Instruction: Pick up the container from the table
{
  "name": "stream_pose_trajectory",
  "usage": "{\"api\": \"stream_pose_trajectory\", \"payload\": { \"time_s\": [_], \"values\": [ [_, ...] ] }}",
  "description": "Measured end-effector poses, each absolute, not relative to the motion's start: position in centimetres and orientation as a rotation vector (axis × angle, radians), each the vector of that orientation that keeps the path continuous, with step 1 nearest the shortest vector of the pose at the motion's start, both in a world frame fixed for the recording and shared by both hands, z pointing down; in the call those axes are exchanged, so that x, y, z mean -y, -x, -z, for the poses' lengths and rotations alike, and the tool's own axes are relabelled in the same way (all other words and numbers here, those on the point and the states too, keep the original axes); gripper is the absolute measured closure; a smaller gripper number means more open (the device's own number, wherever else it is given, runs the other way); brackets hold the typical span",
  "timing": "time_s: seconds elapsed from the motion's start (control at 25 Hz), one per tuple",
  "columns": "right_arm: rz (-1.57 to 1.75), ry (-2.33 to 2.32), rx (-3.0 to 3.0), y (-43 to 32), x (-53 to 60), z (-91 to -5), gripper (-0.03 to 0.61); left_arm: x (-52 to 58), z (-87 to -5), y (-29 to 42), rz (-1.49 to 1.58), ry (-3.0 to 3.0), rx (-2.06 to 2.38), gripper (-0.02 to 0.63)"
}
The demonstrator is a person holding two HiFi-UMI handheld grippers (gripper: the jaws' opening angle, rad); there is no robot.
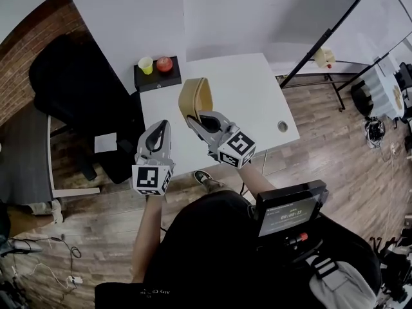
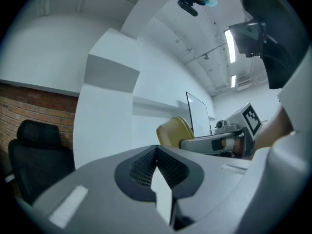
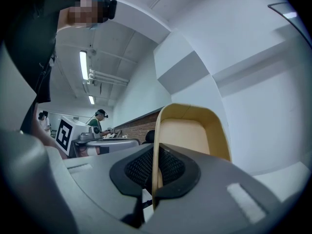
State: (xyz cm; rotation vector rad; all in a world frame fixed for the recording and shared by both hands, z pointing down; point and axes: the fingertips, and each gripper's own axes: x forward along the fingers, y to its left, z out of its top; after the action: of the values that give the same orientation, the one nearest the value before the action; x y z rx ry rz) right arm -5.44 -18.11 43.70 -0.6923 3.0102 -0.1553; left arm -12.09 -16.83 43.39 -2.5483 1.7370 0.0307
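Container (image 1: pixel 193 97): on edge, rim clamped in R tool (image 1: pixel 198 120), extends to tool's 11 o'clock; L tool (image 1: pixel 162 125) closed, empty, at 8 o'clock.

Level left hand-held gripper (image 1: pixel 161 126), jaws together, right hand-held gripper (image 1: pixel 197 116) clamping container (image 1: pixel 187 98) rim.

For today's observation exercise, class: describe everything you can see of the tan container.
The container is a shallow, tan, plastic-looking tray with rounded corners and a raised rim, empty inside. It stands on edge, tilted, over the white table. The right gripper is shut on its thin wall. Whether its lower edge touches the table cannot be told.
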Motion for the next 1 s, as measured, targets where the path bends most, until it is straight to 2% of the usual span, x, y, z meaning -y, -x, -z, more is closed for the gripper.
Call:
{"api": "stream_pose_trajectory", "payload": {
  "time_s": [1.0],
  "values": [
    [0.177, 0.717, -3.010, 5.0, 18.7, -44.8, 0.555, 17.3, -44.6, 11.6, -0.019, 2.582, -1.731, 0.617]
  ]
}}
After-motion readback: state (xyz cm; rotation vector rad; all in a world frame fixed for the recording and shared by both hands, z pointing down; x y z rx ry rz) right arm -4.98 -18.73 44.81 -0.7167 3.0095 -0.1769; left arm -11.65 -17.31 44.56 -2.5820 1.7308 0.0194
